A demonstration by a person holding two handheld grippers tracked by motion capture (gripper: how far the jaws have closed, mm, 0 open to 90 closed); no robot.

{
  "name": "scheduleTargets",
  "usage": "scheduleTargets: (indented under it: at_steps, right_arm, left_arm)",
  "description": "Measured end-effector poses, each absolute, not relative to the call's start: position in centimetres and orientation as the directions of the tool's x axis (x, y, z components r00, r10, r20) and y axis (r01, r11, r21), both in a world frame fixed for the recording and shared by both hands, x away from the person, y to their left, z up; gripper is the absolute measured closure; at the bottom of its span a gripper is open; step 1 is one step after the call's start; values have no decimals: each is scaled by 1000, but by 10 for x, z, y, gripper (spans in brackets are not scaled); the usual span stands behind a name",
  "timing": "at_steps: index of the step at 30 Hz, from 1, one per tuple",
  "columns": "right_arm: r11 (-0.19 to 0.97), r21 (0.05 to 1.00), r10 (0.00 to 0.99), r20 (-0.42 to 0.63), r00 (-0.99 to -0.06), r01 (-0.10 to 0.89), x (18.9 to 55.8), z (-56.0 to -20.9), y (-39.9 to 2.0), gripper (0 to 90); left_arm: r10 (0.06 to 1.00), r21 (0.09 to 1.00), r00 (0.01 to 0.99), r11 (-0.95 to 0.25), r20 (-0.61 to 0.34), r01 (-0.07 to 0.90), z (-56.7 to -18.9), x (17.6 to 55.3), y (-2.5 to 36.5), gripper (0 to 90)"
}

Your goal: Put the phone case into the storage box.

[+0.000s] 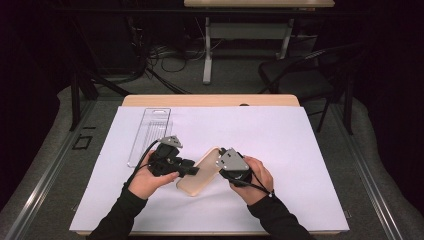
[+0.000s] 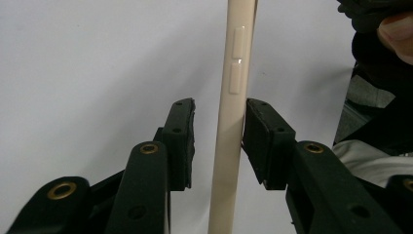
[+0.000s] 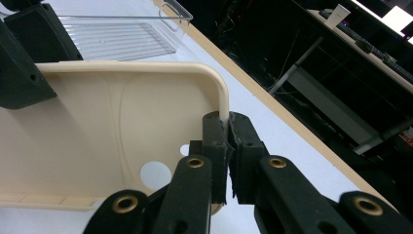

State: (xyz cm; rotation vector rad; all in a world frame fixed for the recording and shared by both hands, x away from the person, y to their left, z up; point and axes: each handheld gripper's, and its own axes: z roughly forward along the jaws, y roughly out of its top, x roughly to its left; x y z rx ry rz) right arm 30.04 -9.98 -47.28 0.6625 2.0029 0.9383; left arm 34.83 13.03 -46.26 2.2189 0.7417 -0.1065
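The right gripper [image 3: 228,127] pinches the thin rim of the beige phone case [image 1: 198,172]; its pads hide the corner. The left gripper [image 2: 219,141] straddles the case's edge, one pad touching, the other apart. The smooth case hangs above white paper [image 1: 280,150]. A ribbed clear plastic tray [image 1: 150,131] lies beyond.

no legible txt, labels, brands or nos. anywhere
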Motion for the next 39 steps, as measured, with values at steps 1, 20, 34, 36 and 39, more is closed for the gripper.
scheduleTargets:
  at_steps: [1,20,34,36,39]
  right_arm:
    - [587,801,715,-447,-538,115,300,-473,-100,869]
    - [590,800,709,-449,-544,108,299,-474,-98,869]
    - [593,798,706,-450,-547,108,299,-476,-96,869]
    - [592,798,706,-449,-548,109,299,-476,-96,869]
    - [593,798,705,-449,-549,109,299,-476,-96,869]
  left_arm:
    - [470,654,829,-530,-303,540,-463,349,130,652]
    - [452,631,822,-535,-347,561,-467,351,128,743]
    - [440,618,826,-554,-351,558,-469,351,127,795]
    - [439,621,832,-560,-339,548,-469,351,127,797]
    - [434,626,842,-570,-320,532,-469,351,127,800]
